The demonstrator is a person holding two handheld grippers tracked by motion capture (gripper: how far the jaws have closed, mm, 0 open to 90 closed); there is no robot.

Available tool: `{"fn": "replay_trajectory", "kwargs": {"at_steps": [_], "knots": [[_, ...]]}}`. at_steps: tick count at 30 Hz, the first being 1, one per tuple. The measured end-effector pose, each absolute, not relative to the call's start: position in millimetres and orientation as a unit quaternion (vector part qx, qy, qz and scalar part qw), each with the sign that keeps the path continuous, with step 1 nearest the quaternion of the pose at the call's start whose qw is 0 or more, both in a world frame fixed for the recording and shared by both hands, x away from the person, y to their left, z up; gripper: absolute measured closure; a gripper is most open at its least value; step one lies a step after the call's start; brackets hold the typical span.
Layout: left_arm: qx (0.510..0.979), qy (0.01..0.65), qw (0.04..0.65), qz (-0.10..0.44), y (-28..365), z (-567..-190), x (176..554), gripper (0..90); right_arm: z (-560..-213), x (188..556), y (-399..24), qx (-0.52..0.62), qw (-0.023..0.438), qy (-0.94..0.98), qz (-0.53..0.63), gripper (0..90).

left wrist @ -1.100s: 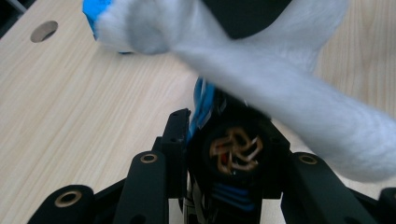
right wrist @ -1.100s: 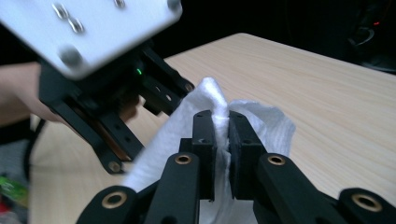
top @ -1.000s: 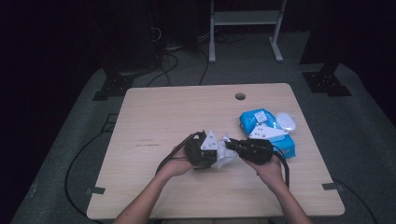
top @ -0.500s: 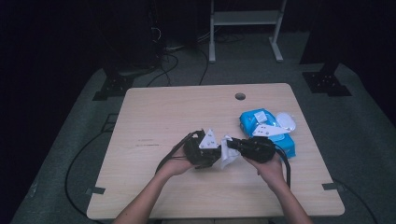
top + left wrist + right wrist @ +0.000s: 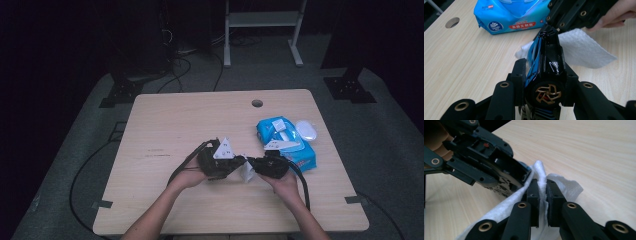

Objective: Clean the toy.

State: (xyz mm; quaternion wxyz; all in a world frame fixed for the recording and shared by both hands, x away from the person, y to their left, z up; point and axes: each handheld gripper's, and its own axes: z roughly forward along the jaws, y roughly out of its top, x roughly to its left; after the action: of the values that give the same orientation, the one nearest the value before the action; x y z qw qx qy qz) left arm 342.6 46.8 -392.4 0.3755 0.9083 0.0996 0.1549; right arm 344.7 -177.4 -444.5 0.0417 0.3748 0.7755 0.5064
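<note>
High view. The left gripper point(image 5: 239, 161) and right gripper point(image 5: 252, 164) are seen nose to nose over the near middle of the table point(image 5: 165, 125). A white wipe point(image 5: 247, 172) hangs between them. A blue wipes pack point(image 5: 285, 140) lies just beyond the right gripper, toward the right edge, with a white lid point(image 5: 306, 131) touching or just beside its far right corner. The step in hand is judged to be wiping a held toy clean.

Left gripper view. The left gripper's jaws are clamped on a black and blue toy car point(image 5: 546, 65), gripped on both flanks. The car's long axis is seen running along the jaws, away from the camera; a wheel with a bronze hub point(image 5: 548, 93) faces the camera at the near end. The far tip points toward the right gripper point(image 5: 576, 15) and touches or nearly touches it. The wipe point(image 5: 584, 48) is spread behind the tip, above the tabletop.

Right gripper view. The right gripper's point(image 5: 542, 191) jaws are pressed together on a fold of the wipe point(image 5: 541, 173), pinching it. The car's end point(image 5: 511, 178) is met by the wipe at the left of the jaws.

Next move, as judged: the wipe is to be drawn along the car's length, with the pinch kept firm and the car held steady, so that the tip is not pushed out of the left gripper's clamp.
</note>
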Motion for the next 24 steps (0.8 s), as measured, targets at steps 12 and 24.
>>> {"fn": "replay_trajectory", "kwargs": {"at_steps": [12, 24], "knots": [[0.880, 0.119, 0.437, 0.143, 38, -385, 347, 64.0, -424, 342, -202, 0.394, 0.040, 0.736, 0.549, 82.6], [0.878, 0.124, 0.444, 0.132, 50, -393, 343, 63.4, -401, 338, -197, 0.367, 0.053, 0.737, 0.565, 82.7]]}}
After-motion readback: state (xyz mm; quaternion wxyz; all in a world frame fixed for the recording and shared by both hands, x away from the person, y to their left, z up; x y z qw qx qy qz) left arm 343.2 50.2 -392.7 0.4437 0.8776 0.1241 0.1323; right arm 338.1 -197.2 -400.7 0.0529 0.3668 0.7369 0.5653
